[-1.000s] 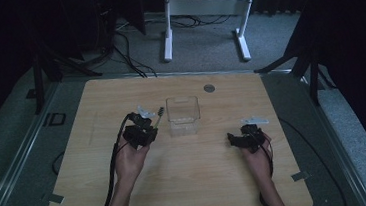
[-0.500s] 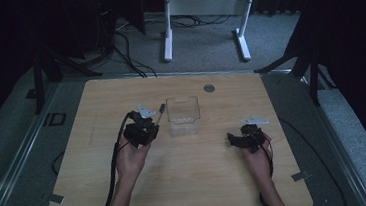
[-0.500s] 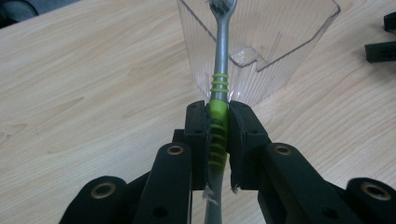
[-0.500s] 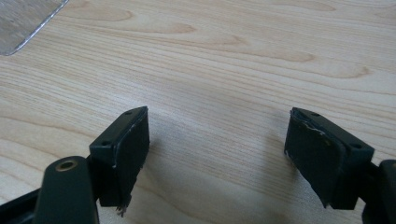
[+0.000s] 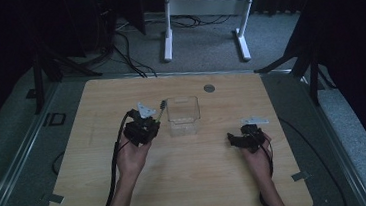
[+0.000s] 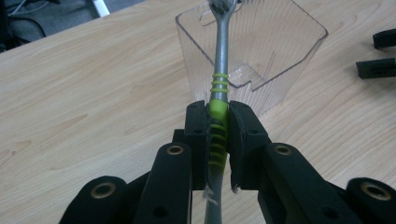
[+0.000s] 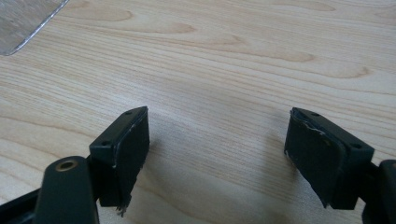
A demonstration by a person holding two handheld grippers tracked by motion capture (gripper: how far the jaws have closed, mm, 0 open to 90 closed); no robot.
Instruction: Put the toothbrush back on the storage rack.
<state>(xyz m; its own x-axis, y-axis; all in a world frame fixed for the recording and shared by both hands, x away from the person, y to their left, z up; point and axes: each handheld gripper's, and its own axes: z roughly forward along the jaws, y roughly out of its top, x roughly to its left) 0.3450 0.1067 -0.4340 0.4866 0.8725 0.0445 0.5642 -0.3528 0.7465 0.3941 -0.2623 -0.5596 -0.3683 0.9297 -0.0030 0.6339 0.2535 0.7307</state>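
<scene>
L gripper (image 6: 218, 140) is clamped on a grey toothbrush (image 6: 221, 51) w/ green grip bands, centre of the left gripper view; its head is cut off at the top edge, over the clear plastic box (image 6: 280, 51), and the handle end is hidden below the jaws. R gripper (image 7: 217, 158) has jaws wide apart over bare wooden table (image 7: 224, 60), nothing between them. In the high view the dim light makes the toothbrush (image 5: 161, 108) hard to make out, centre-left, just beside the box (image 5: 183, 115).

Toothbrush (image 6: 220, 70) head cut off by the left gripper view's top edge
</scene>
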